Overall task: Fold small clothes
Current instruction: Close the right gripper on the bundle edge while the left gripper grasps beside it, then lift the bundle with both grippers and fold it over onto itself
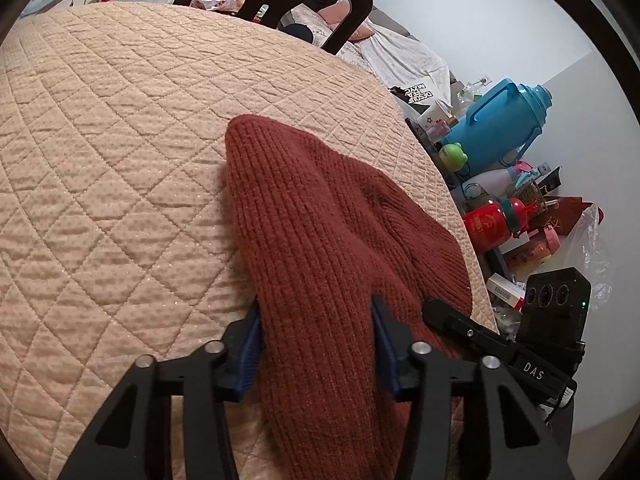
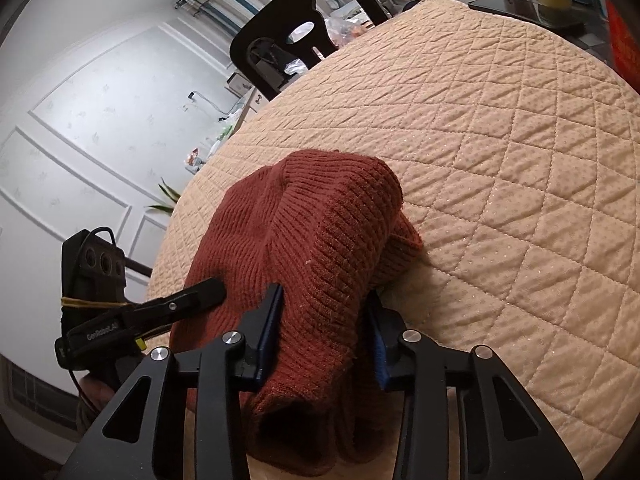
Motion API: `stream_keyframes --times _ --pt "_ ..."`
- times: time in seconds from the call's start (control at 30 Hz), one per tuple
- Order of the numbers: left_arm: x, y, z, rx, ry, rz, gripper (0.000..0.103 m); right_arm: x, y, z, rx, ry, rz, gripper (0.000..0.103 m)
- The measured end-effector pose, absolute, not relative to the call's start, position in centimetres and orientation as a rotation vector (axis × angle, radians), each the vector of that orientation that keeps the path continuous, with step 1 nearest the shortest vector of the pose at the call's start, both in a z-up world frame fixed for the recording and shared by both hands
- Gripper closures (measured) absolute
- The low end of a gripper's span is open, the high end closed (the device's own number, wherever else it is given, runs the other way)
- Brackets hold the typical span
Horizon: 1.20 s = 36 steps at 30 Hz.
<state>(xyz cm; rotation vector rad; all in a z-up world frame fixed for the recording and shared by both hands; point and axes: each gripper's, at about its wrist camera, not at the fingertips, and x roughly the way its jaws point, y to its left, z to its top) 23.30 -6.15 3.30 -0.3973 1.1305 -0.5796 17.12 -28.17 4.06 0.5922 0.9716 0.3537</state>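
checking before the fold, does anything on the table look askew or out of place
The rust-red knit garment is bunched in a lump near the quilted cover's edge, not spread flat. Both the left gripper and right gripper pinch it.

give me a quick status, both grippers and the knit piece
Left gripper shut on rust knit garment. Right gripper shut on its near edge too. Garment bunched on quilted cover. Nothing in the way.

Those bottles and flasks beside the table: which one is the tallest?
The blue thermos jug, with handle and domed lid; it towers over the red flask and white bottle.
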Motion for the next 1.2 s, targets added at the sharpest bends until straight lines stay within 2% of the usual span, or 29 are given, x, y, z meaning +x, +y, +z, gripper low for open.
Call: stream_keyframes --times 0.27,0.67,1.2 --pt "22.8 -5.4 4.5 -0.402 1.100 -0.569 0.062 16.8 -27.4 5.5 0.602 0.932 0.351 0.068" --pt "21.0 -1.0 7.7 -0.408 1.029 -0.560 0.062 16.2 -23.5 8.2 0.558 0.881 0.408 0.069" --pt "19.1 8.5 8.7 -0.445 0.977 -0.434 0.062 18.5 -13.8 9.0 0.491 0.884 0.531 0.068"
